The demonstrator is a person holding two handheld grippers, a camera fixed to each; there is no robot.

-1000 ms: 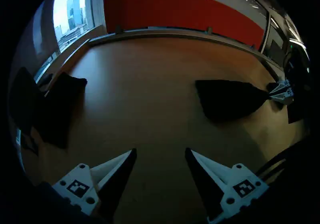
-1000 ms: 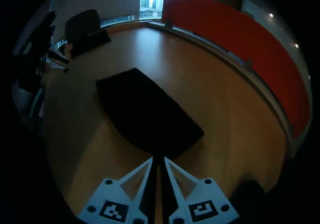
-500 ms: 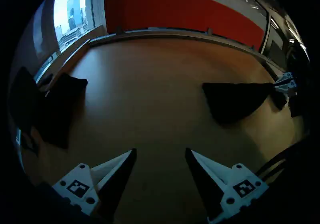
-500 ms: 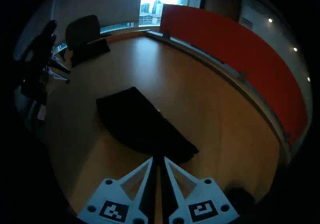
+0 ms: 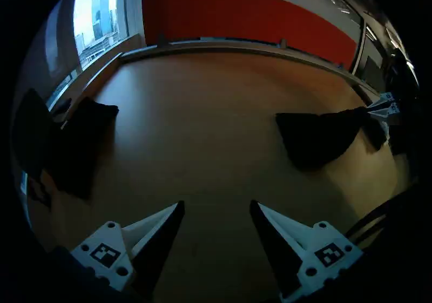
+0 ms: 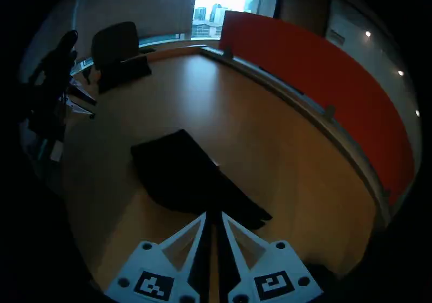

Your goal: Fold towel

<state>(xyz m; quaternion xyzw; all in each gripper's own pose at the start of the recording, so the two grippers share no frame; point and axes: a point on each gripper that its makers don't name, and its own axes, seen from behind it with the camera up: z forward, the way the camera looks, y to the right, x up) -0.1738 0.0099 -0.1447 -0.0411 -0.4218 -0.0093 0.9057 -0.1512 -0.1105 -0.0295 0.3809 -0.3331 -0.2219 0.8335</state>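
A dark towel (image 6: 186, 176) lies on the wooden table (image 6: 237, 119), one end lifted. My right gripper (image 6: 214, 216) is shut on that near end, the cloth pinched between its white fingers. In the left gripper view the same towel (image 5: 318, 135) lies at the right, pulled up to a point where the right gripper (image 5: 384, 108) holds it. My left gripper (image 5: 215, 208) hangs open over bare table, well to the left of the towel, with nothing between its fingers.
A red partition (image 5: 243, 17) runs along the table's far edge. A dark chair (image 6: 113, 44) stands at the table's end by the window. Another dark chair (image 5: 81, 141) sits at the left in the left gripper view.
My right gripper has risen and pulled back with the towel's end, so the towel looks shorter and bunched. The left gripper has stayed still and open.
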